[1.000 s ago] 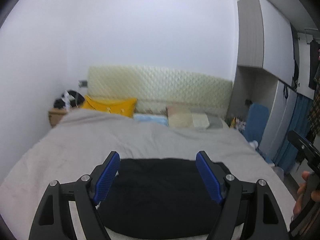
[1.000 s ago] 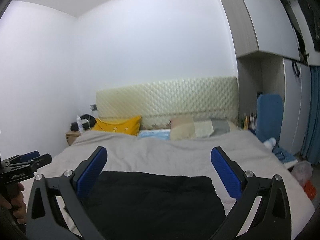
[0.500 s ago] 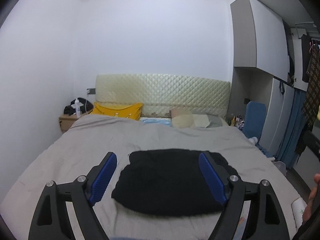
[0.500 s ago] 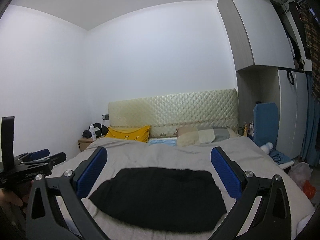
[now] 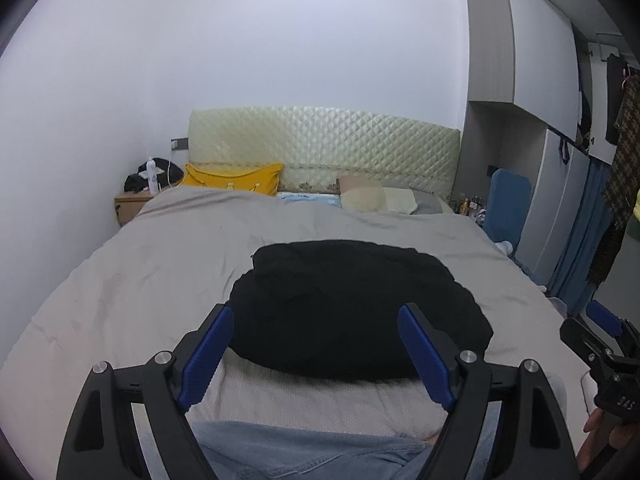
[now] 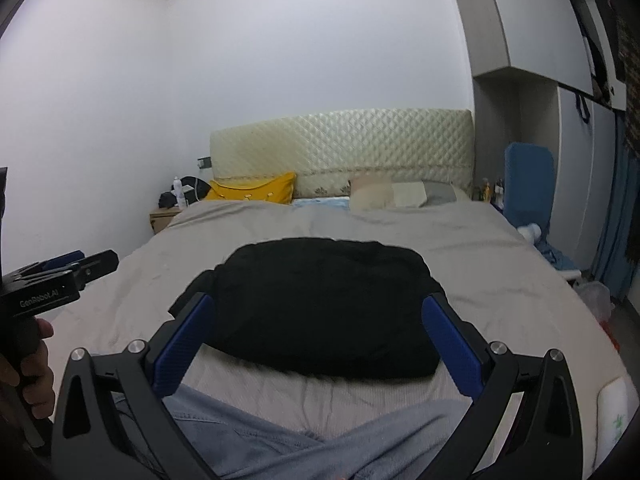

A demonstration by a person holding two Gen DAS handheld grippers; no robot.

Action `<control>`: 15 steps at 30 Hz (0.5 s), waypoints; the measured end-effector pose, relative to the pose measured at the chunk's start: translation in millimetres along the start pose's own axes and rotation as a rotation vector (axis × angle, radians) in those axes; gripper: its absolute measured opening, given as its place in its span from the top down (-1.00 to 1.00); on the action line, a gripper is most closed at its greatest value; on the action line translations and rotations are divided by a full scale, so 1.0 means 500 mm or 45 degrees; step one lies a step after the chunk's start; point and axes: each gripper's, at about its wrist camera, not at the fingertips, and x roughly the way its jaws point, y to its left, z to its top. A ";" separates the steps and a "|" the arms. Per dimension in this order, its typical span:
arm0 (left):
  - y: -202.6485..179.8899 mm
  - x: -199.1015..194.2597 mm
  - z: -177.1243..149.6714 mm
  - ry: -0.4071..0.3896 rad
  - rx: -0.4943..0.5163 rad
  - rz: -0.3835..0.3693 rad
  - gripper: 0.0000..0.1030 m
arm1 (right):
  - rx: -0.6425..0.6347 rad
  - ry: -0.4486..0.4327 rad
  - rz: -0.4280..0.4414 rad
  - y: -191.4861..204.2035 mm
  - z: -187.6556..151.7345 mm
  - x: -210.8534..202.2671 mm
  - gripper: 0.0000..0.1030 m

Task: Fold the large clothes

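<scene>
- Left wrist view is tilting lower than half a second ago: denim legs (image 5: 312,450) are now filling the bottom edge, and the garment (image 5: 356,308) is sitting larger and nearer between the pads.
- Right wrist view is dipping the same way since then; less ceiling is showing, and the legs (image 6: 320,436) are appearing at 6 o'clock.
- Garment (image 6: 316,304), a black folded bundle, is lying flat on the grey bed (image 5: 132,280), near the foot end and apart from both claws.
- Its place on the bed is matching the earlier frames.
- Its long axis is running from 9 to 3 o'clock, across the bed; one loose flap is sticking out toward 8 o'clock in the right view.
- Left gripper (image 5: 316,350) is hovering released, blue pads spread wide, grasping nothing.
- Right gripper (image 6: 316,344) is likewise hanging released, jaws wide, nothing between them.
- Each gripper is showing at the other view's edge: the right one (image 5: 608,328) at 4 o'clock, the left one (image 6: 86,266) at 9 o'clock, held by a hand (image 6: 34,364).
- Pillows are lying by the headboard (image 5: 324,152) at 12 o'clock: a yellow pillow (image 5: 234,178) toward 11, pale ones toward 1.
- Nightstand (image 5: 132,206) at 10 o'clock is carrying a bottle (image 5: 151,174) and dark items.
- Wardrobe (image 5: 532,92) is standing at 2 o'clock.
</scene>
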 end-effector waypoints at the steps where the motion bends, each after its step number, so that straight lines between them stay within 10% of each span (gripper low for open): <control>1: 0.000 0.010 -0.005 0.008 0.002 0.007 -0.63 | 0.009 0.004 0.001 -0.004 -0.006 0.002 -1.00; 15: -0.045 0.096 -0.038 0.035 0.032 -0.009 -0.63 | 0.017 0.018 -0.044 -0.038 -0.035 0.092 -1.00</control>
